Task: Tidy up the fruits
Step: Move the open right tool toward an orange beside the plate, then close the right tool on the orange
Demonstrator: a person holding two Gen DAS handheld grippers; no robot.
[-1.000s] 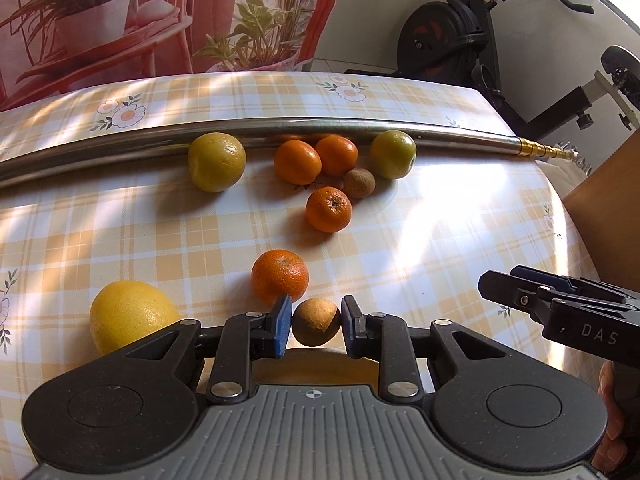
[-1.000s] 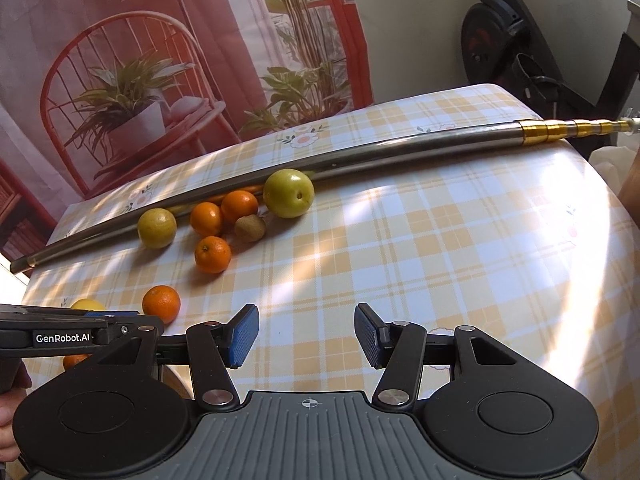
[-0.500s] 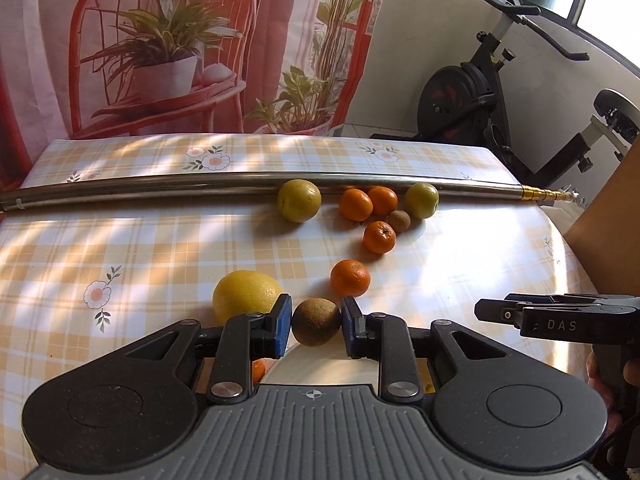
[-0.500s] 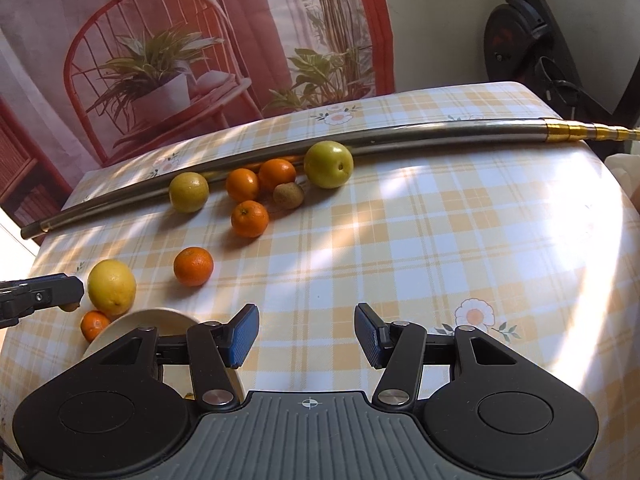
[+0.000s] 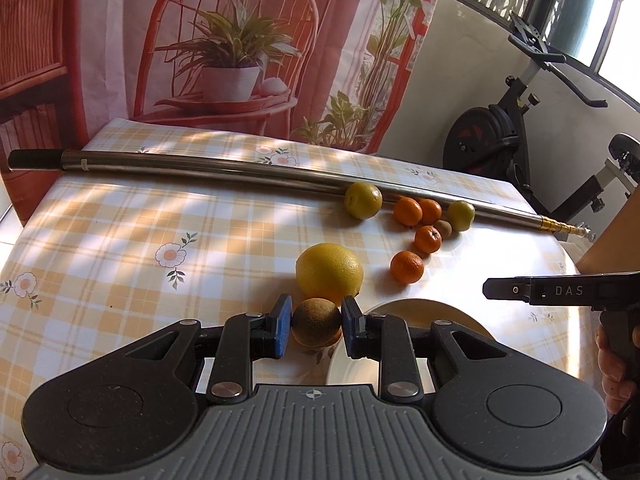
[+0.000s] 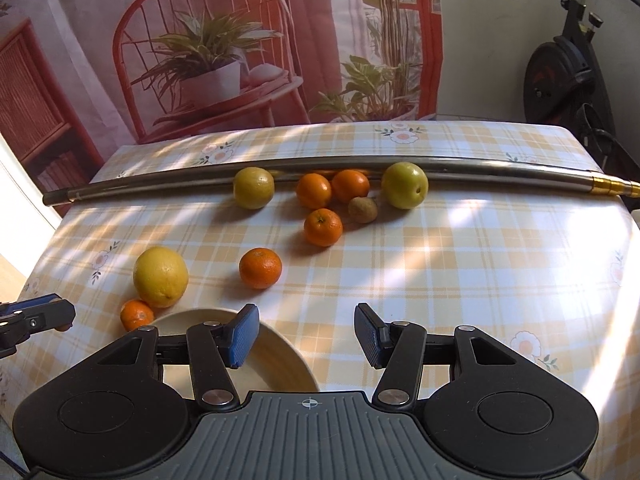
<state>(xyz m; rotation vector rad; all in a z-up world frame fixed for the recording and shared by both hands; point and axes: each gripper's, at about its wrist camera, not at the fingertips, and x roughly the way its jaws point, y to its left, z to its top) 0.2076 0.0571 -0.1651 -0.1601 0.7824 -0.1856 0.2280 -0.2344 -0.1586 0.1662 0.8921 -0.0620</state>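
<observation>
Left wrist view: left gripper (image 5: 316, 327) clamped on a brown kiwi (image 5: 317, 322), blue-padded fingers (image 5: 283, 326) pressing both sides, held above the worktop (image 5: 120, 248) just left of the cream bowl (image 5: 420, 312). Bowl interior mostly hidden behind the fingers here. Large yellow lemon (image 5: 329, 274) just beyond the kiwi; a mandarin (image 5: 407, 267) to its right. Farther back, against the long metal pole (image 5: 200, 168): a yellow-green citrus (image 5: 363, 200), clustered mandarins, a second small kiwi (image 5: 443, 228) and a green fruit (image 5: 461, 215). Right gripper (image 5: 552, 290) seen side-on at the right edge, gripped by a hand (image 5: 614, 372).

Right wrist view: right gripper (image 6: 307, 340) wide open, nothing between its fingers (image 6: 242, 336), hovering over the bowl's (image 6: 280, 364) near right rim. Visible part of the bowl holds no fruit. One small mandarin (image 6: 137, 314) on the worktop touching or just beside the bowl's left rim, next to the lemon (image 6: 161, 277). Another mandarin (image 6: 260, 268) well apart from the bowl. All remaining fruit on the checked cloth (image 6: 460, 264), outside the bowl.
</observation>
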